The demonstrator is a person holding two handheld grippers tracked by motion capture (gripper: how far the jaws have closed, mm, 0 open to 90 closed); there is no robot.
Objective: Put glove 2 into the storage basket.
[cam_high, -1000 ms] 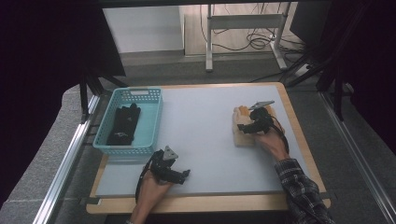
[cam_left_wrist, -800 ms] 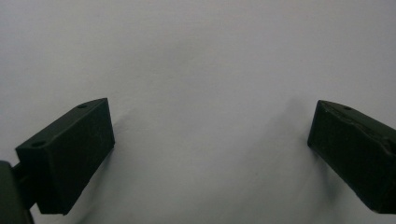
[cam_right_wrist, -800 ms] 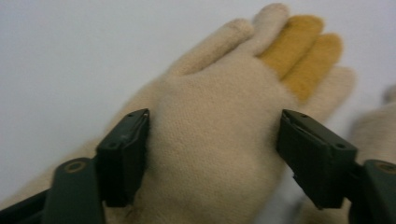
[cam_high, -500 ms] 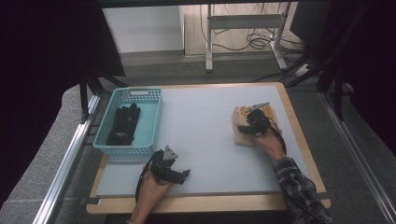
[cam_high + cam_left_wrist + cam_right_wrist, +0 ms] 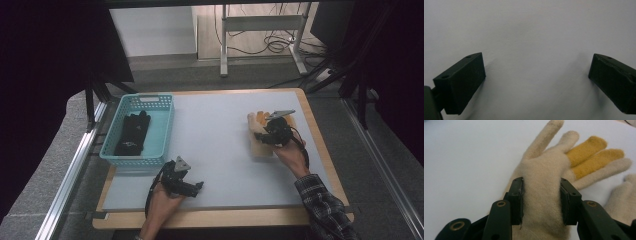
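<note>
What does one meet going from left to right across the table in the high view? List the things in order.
Teal basket holding black gloves → left gripper near the front edge → cream glove → right gripper, its fingers pinching that glove.

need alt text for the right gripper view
The right gripper has its two black jaws closed on the palm of a cream knit glove lying on a white table. Two yellow fingers of another glove show beneath it, and a further cream glove piece lies at the right edge.
</note>
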